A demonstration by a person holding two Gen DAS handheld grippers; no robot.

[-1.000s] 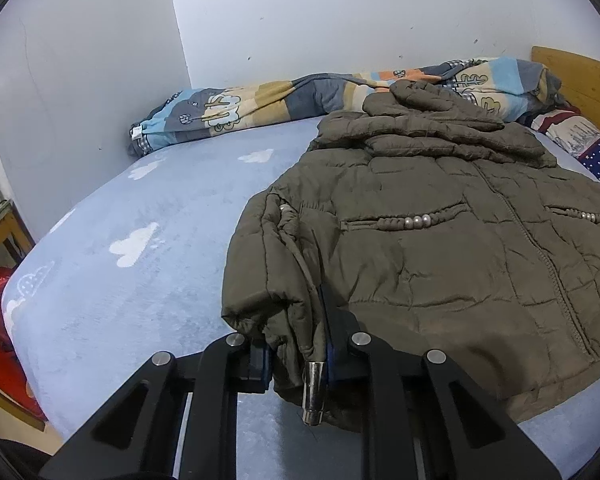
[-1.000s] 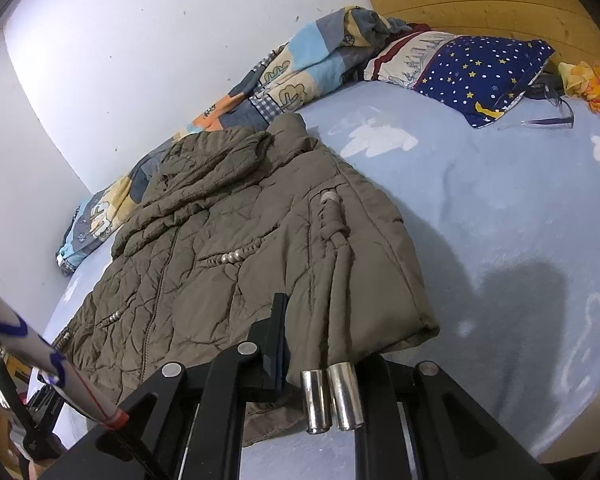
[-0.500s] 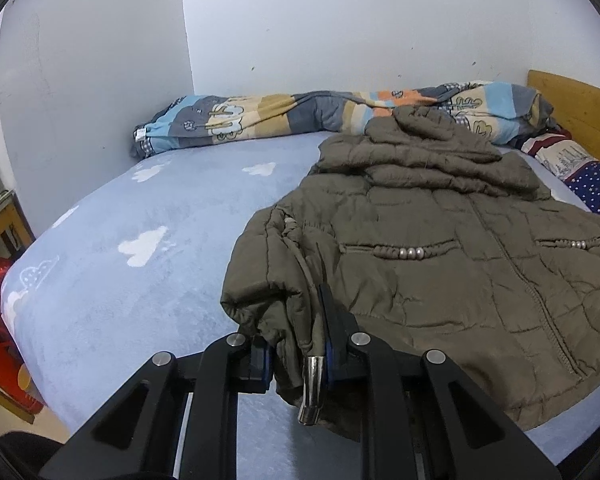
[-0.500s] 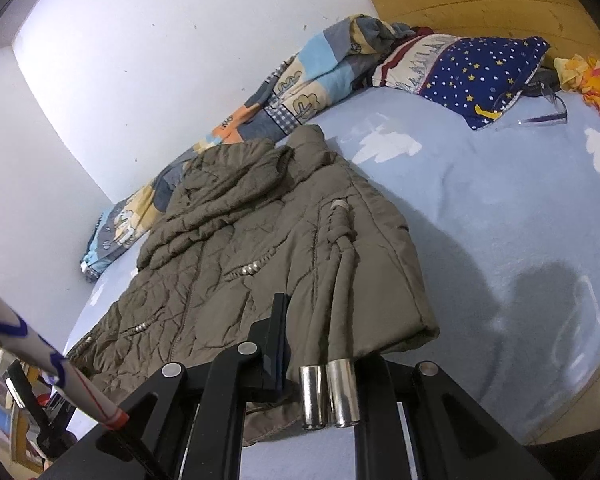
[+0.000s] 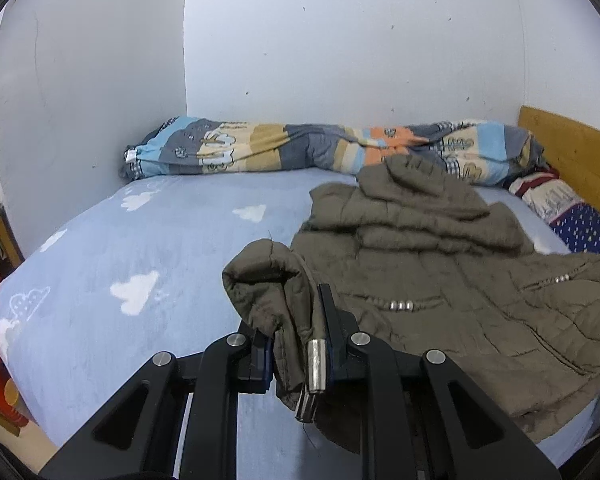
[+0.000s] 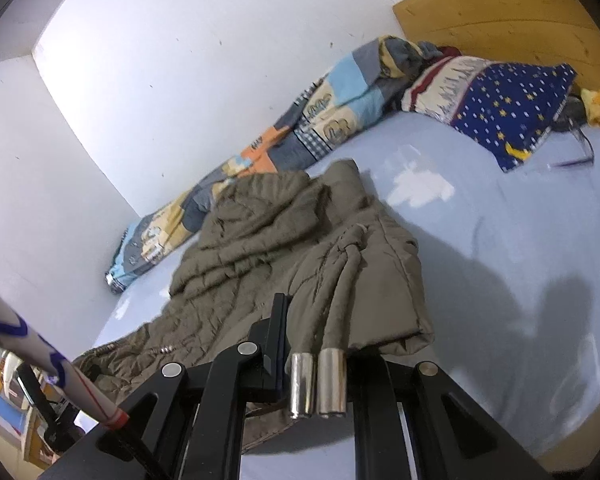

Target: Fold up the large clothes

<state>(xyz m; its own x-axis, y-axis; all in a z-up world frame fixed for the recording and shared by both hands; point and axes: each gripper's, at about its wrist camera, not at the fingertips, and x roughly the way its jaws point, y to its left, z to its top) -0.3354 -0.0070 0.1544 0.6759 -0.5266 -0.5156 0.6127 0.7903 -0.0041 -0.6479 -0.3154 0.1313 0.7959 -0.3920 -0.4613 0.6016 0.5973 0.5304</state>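
two corners of the jacket (image 5: pixel 440 292) hem sit pinched in our fingers, one in the left gripper (image 5: pixel 300 354), one in the right gripper (image 6: pixel 316 364), both clamped tight. from our fingertips its length runs straight ahead across the bed (image 5: pixel 140 248), hood farthest, so we judge the fold goes forward.

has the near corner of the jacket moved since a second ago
Yes. In the left wrist view the jacket corner pinched by the left gripper has risen off the bed.
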